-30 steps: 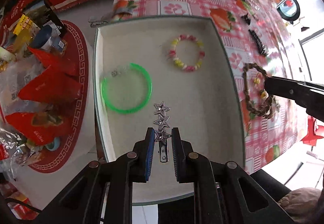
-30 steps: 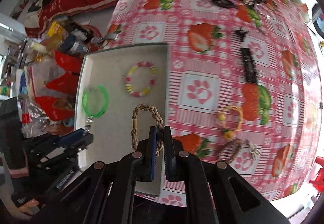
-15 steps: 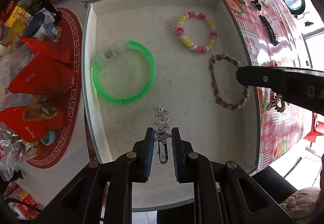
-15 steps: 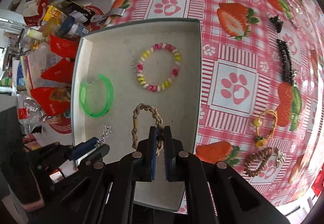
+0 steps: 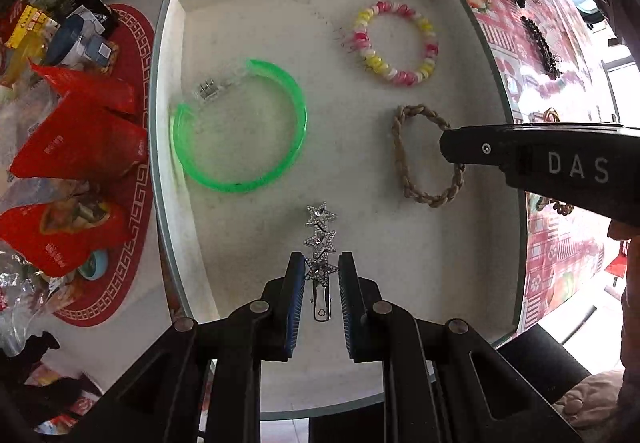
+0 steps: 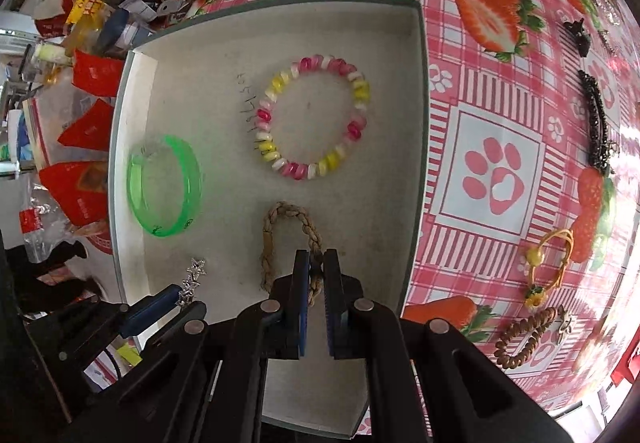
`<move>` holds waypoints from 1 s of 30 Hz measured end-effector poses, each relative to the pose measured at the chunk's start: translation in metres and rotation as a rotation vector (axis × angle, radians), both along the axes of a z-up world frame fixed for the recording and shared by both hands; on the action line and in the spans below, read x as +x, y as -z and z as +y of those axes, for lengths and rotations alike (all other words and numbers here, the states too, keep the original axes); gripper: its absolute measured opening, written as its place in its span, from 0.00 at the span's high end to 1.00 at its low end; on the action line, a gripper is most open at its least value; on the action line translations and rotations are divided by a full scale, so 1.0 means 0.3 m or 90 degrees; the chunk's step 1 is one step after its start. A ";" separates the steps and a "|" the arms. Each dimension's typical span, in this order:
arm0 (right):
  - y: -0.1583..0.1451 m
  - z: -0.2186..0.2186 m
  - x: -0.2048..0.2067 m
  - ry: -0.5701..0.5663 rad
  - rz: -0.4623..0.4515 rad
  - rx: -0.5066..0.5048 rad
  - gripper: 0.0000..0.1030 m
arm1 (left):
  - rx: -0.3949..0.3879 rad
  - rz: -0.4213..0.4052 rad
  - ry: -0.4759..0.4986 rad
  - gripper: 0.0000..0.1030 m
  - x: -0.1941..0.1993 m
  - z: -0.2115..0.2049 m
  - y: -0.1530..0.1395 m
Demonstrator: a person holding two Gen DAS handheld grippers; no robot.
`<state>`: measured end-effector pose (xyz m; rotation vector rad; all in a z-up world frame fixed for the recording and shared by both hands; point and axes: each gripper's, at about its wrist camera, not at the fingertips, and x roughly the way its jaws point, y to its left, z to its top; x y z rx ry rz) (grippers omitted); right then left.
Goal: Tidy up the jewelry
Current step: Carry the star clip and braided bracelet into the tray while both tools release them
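Note:
A shallow white tray (image 5: 164,131) (image 6: 421,123) holds a green bangle (image 5: 298,115) (image 6: 192,171) and a pink-yellow bead bracelet (image 5: 430,47) (image 6: 360,91). My left gripper (image 5: 321,261) points down over the tray's near part, shut on a silver star hair clip (image 5: 320,239) (image 6: 194,277). A braided tan bracelet (image 5: 400,151) (image 6: 268,239) lies on the tray floor. My right gripper (image 6: 317,255) has the bracelet's near side between its pads, and its jaws are opening. One of its fingers (image 5: 520,155) hides part of that bracelet.
On the strawberry tablecloth (image 6: 492,171) to the right lie black hair clips (image 6: 596,123), a yellow cord bracelet (image 6: 548,263) and a brown coil hair tie (image 6: 524,335). Red snack packets (image 5: 76,147) crowd a side table on the left. The tray stands at the table's near edge.
Both grippers have sunk toward the tray. The right one has carried the braided bracelet from over the tablecloth into the tray. The star clip stays in the left gripper.

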<state>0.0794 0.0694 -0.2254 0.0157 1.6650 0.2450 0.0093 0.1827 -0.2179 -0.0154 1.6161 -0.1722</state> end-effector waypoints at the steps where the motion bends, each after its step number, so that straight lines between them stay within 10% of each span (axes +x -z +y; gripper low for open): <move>1: 0.004 0.000 0.001 0.001 0.002 0.000 0.84 | 0.001 0.002 0.000 0.77 0.000 -0.002 0.001; 4: 0.016 0.011 0.002 0.004 0.005 -0.001 0.49 | 0.008 0.004 0.002 0.77 0.000 -0.008 0.003; 23: -0.213 -0.088 0.007 0.035 -0.086 0.037 0.46 | 0.019 -0.027 0.011 0.77 0.000 -0.045 -0.058; 25: -0.236 -0.102 0.000 0.036 -0.097 0.026 0.46 | 0.014 -0.027 0.008 0.47 0.002 -0.046 -0.063; 26: -0.243 -0.113 -0.009 0.038 -0.102 0.021 0.46 | 0.019 -0.031 0.002 0.01 0.003 -0.045 -0.072; 30: -0.263 -0.174 -0.040 0.051 -0.114 0.000 0.46 | 0.015 -0.051 0.004 0.00 0.001 -0.055 -0.121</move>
